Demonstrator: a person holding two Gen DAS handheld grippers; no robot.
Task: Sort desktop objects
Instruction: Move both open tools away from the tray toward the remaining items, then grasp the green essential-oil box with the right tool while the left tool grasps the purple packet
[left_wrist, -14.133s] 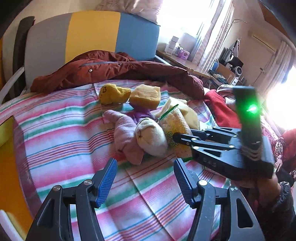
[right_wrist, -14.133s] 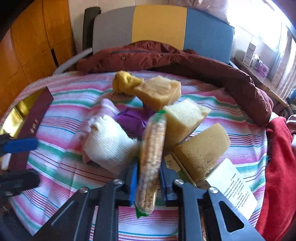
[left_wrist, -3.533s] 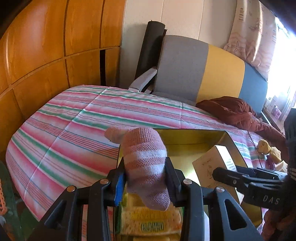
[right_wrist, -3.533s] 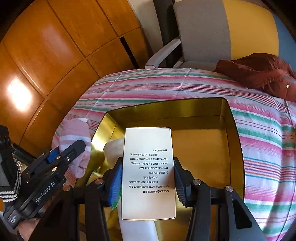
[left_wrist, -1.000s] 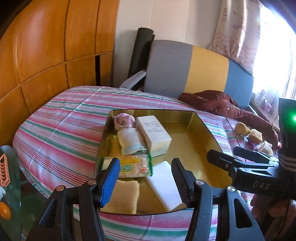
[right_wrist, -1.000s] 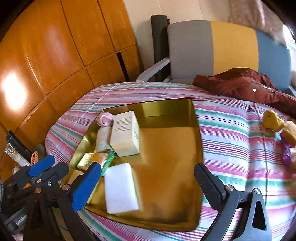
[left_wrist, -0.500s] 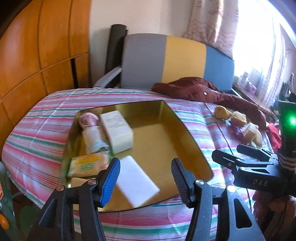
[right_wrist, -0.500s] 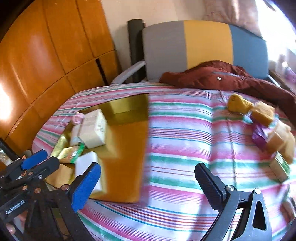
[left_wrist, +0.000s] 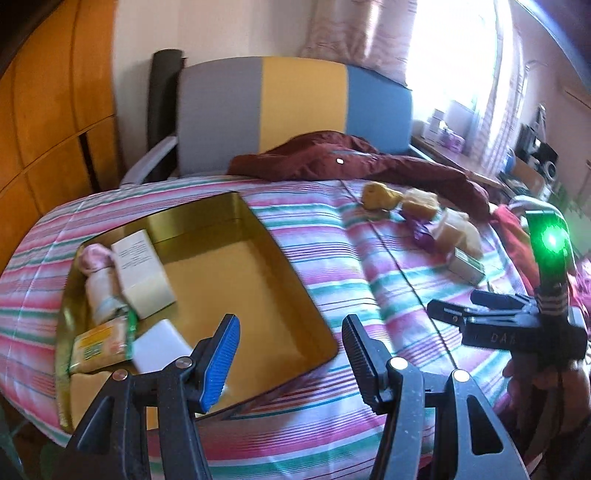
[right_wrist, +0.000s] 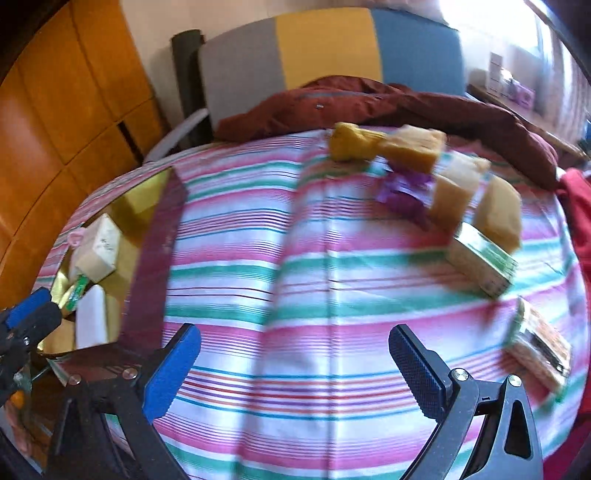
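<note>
Both grippers empty, jaws wide apart: right gripper (right_wrist: 293, 365) faces the unsorted sponges (right_wrist: 454, 188) and green-edged box (right_wrist: 482, 264) ahead to its right, box's long axis diagonal, nearer than left gripper (left_wrist: 291, 352) over the gold tray (left_wrist: 295, 295).

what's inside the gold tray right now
Along the gold tray's left side: a pink sock, a white roll, a cream box, a snack packet and a white block. The left hand-held gripper hides its near edge.
</note>
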